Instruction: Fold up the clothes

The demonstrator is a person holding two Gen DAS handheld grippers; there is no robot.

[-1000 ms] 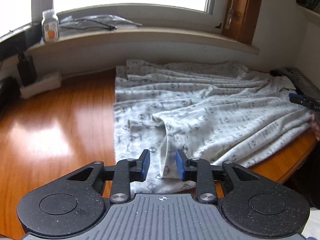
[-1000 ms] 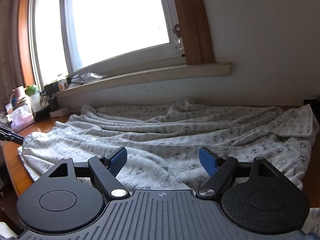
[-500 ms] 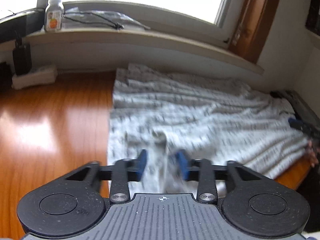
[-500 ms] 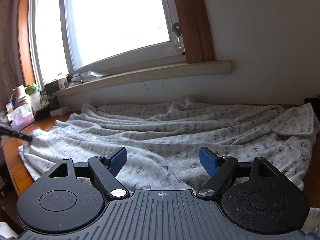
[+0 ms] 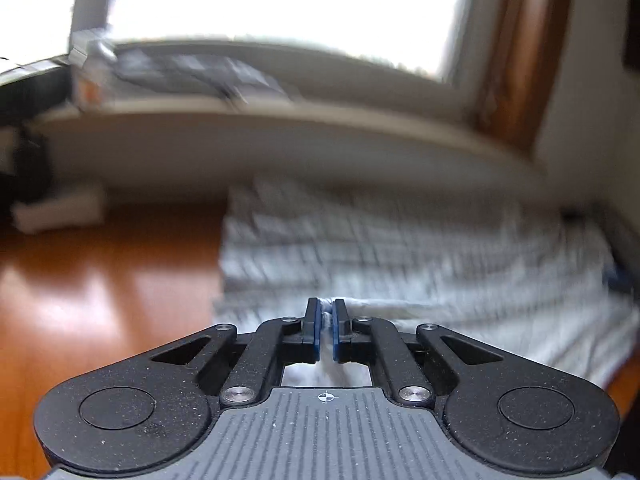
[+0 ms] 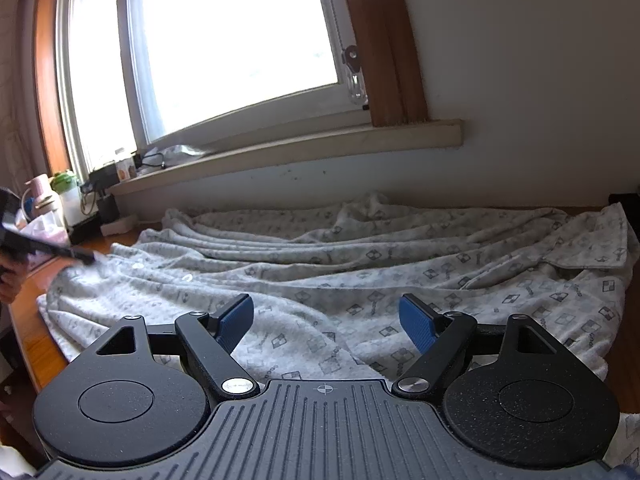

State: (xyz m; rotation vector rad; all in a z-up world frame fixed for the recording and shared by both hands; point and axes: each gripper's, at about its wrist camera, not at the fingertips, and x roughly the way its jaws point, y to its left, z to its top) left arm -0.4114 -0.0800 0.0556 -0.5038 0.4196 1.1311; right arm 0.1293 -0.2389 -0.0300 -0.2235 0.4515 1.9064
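1. Closing on cloth: left claw point(image 5: 326, 330), lower centre of the left wrist view, blue pads nearly together, thin ridge of fabric pinched between them.
2. Fabric is a pale grey garment with a small dark diamond print point(image 6: 360, 276), spread crumpled across the glossy orange-brown wooden counter point(image 5: 100, 280).
3. Left wrist view is motion-blurred; garment point(image 5: 400, 264) fills the centre and right of the frame, bare counter on the left.
4. Right claw point(image 6: 330, 320), lower centre of the right wrist view, jaws wide apart, nothing gripped; blue ribbed pads point(image 6: 416, 322) hang over the near part of the garment, contact with it cannot be told.
5. Right wrist view: garment runs from the left edge to the right edge of the frame, long folds across the middle, flat collar-like flap at upper right.
6. Left claw's dark tip point(image 6: 82, 255) shows at the left edge of the right wrist view, at the garment's far left edge; part of a hand point(image 6: 10, 280) just behind it.
7. Cream windowsill point(image 6: 320, 146) runs behind the counter, below the bright white-framed window point(image 6: 224, 48); small bottles and dark cables cluster at its left end.
8. Counter edge point(image 6: 28, 320) shows bare at lower left of the right wrist view.
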